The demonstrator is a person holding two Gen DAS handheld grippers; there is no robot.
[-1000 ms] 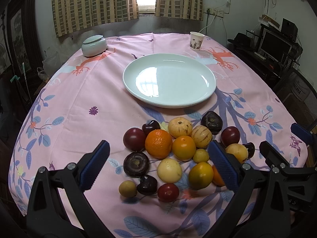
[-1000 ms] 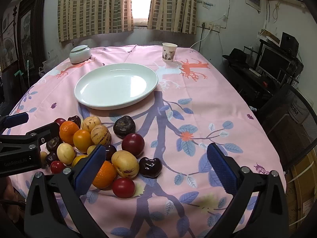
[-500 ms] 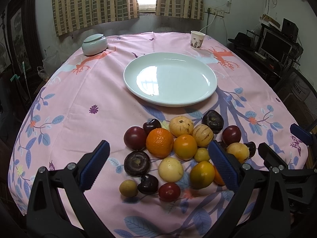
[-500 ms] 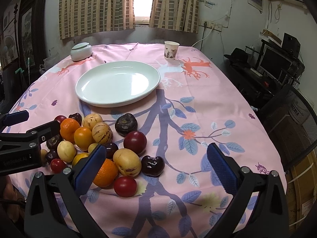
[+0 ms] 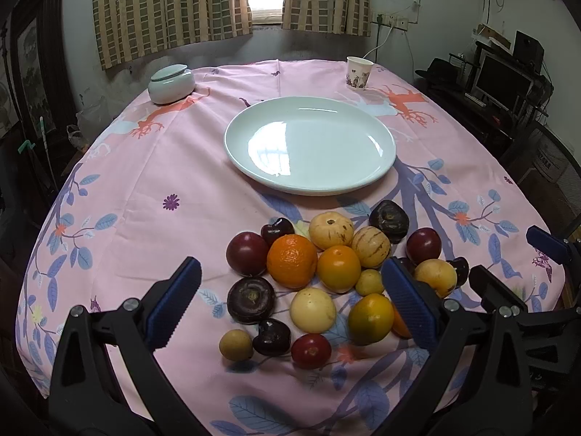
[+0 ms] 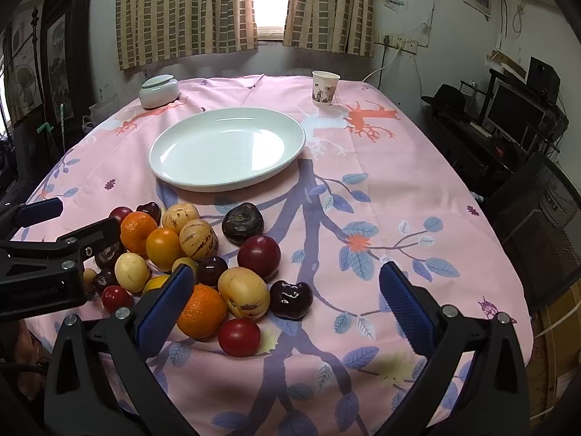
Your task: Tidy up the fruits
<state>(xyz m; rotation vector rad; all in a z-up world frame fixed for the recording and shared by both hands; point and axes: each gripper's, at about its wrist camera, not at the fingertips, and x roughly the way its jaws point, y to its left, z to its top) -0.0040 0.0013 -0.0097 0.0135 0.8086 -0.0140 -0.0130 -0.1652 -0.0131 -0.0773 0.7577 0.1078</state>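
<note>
both grippers hanging spread above the fruit pile

the left gripper point(image 5: 290, 298) is hovering with its blue-padded jaws spread wide, gripping nothing, over the near-left part of the fruit pile point(image 5: 337, 272). the right gripper point(image 6: 287, 301) is likewise hanging spread and empty over the pile's right edge, where a red cherry tomato point(image 6: 239, 332) and a dark plum point(image 6: 291, 299) are lying between its fingers on the cloth. the fruits are sitting bunched together on the pink tablecloth point(image 5: 152, 196), just in front of the white plate point(image 5: 309, 144), which is holding no fruit. a large orange point(image 5: 291, 260) is lying touching a dark red plum point(image 5: 247, 253). a paper cup point(image 6: 325, 87) and a lidded bowl point(image 6: 159, 90) are standing at the table's far side.
</note>
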